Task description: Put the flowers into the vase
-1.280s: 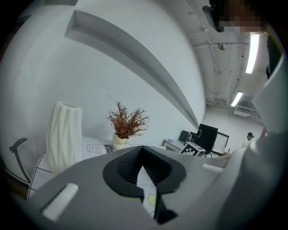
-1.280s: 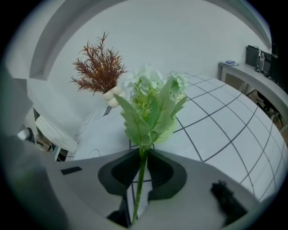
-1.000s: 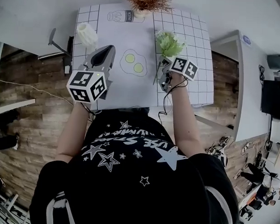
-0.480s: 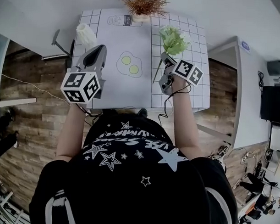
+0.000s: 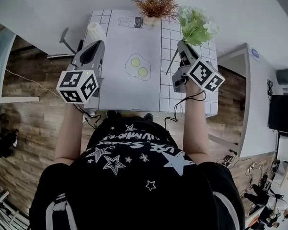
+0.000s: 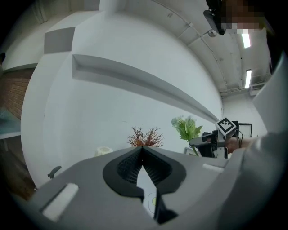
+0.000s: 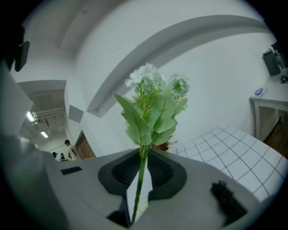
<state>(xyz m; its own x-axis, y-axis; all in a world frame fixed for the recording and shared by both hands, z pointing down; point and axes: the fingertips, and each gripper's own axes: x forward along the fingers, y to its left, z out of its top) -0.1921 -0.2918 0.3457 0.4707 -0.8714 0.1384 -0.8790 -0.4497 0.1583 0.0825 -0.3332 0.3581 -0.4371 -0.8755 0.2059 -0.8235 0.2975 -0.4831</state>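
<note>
A bunch of green and white flowers (image 5: 196,25) stands upright in my right gripper (image 5: 180,45), lifted over the table's far right corner. In the right gripper view the jaws are shut on the thin green stem (image 7: 140,179), with the blooms (image 7: 153,108) above my right gripper (image 7: 143,150). The white ribbed vase (image 5: 95,30) stands at the table's far left, partly hidden behind my left gripper (image 5: 95,43). That left gripper (image 6: 143,148) is shut with nothing in it. From it I see the vase (image 6: 103,151) low on the left and the flowers (image 6: 186,128) to the right.
A pot of dried brown twigs (image 5: 155,6) stands at the table's far edge. The white gridded mat (image 5: 182,97) shows printed fried eggs (image 5: 138,67) and a milk bottle (image 5: 133,23). A white side table (image 5: 258,92) is on the right, wooden floor on the left.
My right gripper has lifted the flowers off the mat and carried them up towards the far right corner. The left gripper has risen a little and shifted left.
</note>
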